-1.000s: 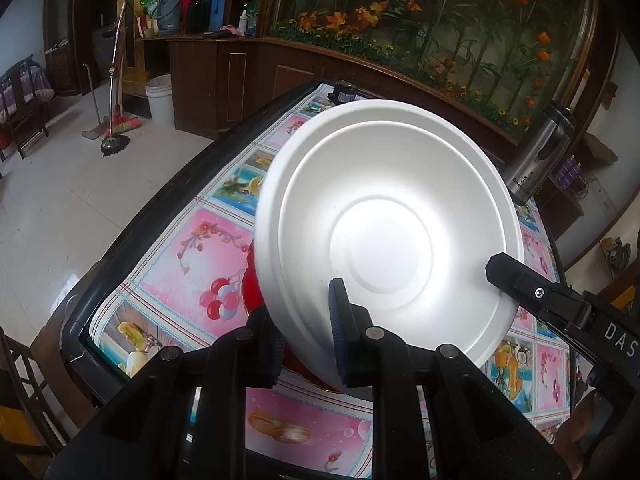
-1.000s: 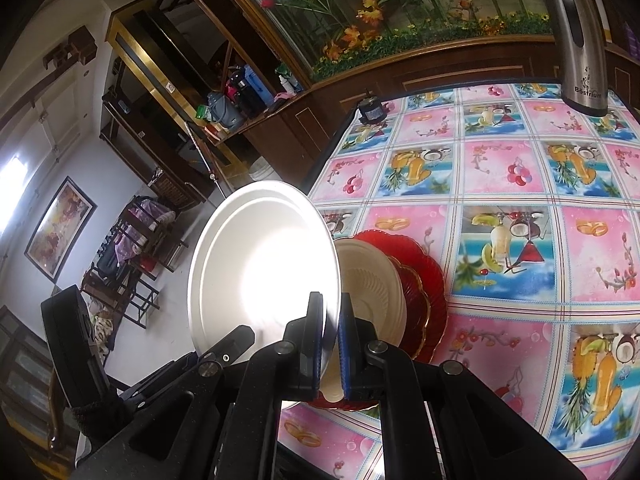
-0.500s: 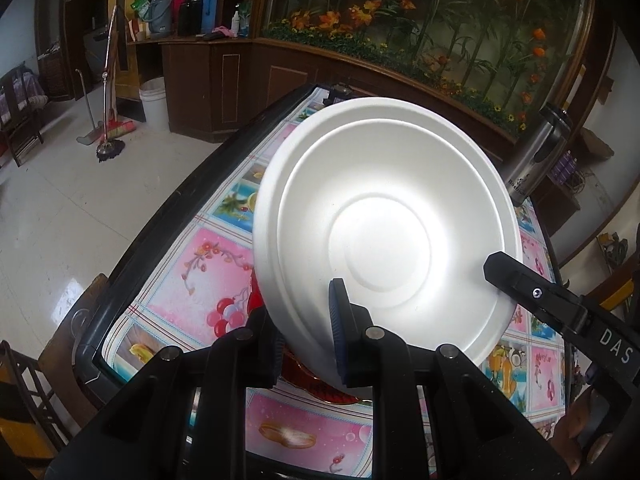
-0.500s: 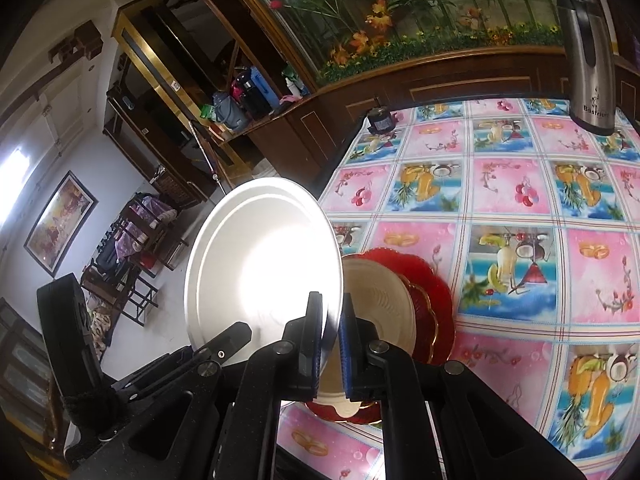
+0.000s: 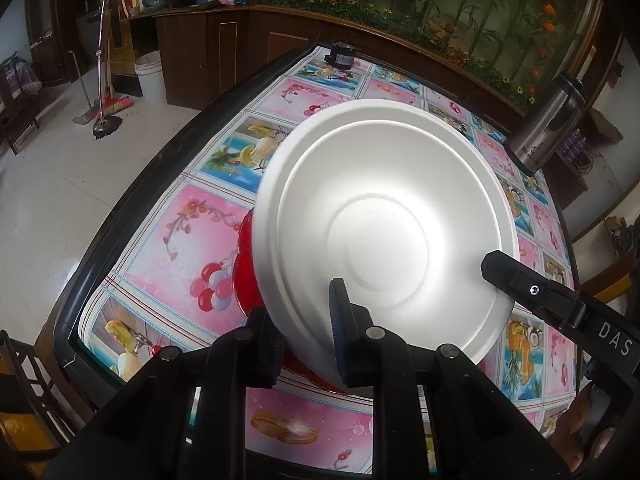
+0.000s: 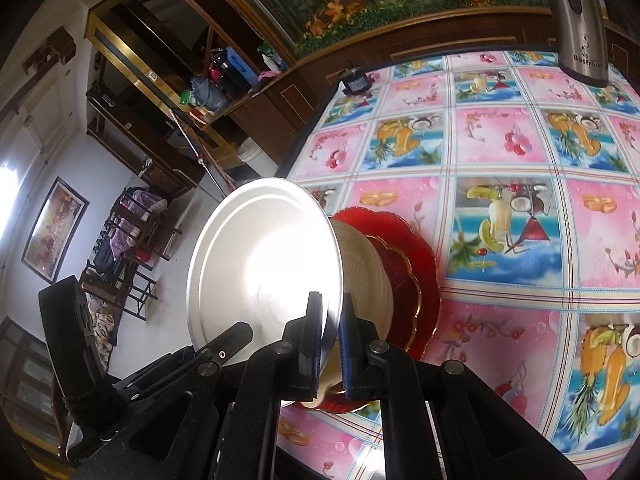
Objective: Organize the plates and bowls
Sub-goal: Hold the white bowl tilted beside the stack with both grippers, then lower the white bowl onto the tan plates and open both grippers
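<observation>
Both grippers black w/ blue pads on fingers (image 5: 338, 332), silver screws, white "DAS" lettering

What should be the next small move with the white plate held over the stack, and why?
Probably lower the white plate and level it onto the cream plate that tops the red plates. Both the left hand-held gripper and right hand-held gripper pinch its rim, and it hangs tilted just above that stack, so easing it down flat looks like the natural step.

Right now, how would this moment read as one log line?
white plate: tilted above stack | left gripper: gripping rim | right gripper: gripping rim | stack: cream plate on red plates
</observation>
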A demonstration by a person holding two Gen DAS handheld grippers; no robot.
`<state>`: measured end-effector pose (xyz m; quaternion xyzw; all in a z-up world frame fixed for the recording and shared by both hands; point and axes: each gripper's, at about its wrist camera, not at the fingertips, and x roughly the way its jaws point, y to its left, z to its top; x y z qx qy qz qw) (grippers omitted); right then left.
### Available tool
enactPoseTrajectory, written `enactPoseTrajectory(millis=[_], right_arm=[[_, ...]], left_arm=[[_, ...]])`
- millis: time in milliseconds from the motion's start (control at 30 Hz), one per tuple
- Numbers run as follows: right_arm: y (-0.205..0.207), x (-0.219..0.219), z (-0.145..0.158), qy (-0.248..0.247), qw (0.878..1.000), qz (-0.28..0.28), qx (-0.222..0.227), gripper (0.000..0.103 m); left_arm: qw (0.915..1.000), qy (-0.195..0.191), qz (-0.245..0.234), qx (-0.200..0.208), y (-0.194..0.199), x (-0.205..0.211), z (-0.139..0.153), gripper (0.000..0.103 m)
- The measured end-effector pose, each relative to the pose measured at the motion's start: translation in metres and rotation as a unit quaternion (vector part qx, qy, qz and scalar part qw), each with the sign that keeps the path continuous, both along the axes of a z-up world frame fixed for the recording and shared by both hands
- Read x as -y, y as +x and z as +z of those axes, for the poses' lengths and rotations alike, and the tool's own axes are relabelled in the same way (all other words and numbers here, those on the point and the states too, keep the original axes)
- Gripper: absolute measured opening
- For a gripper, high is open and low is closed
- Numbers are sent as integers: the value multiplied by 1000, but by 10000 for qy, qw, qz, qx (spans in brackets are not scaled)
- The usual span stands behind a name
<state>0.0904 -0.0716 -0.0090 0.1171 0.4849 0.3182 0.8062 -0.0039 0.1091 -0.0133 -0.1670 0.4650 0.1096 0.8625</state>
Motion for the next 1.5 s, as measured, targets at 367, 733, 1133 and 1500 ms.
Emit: enactPoseTrajectory(millis=[367,733,1133,1500], right_arm=[[1,-2,-9,-161,9998,35,-68,12],[1,1,-6,-163,9999,-49,5,39],[-20,14,18,261,9987,93,418,84],[-69,37,14,-587,9871,581,1372,103]], left_arm=[[9997,237,19,92,-4,6,1,18],[9987,457,50,205,-5,8,7,49],[9907,932,257,952,-49,15,31,75],[9930,848,254,776,-72,22,0,83]])
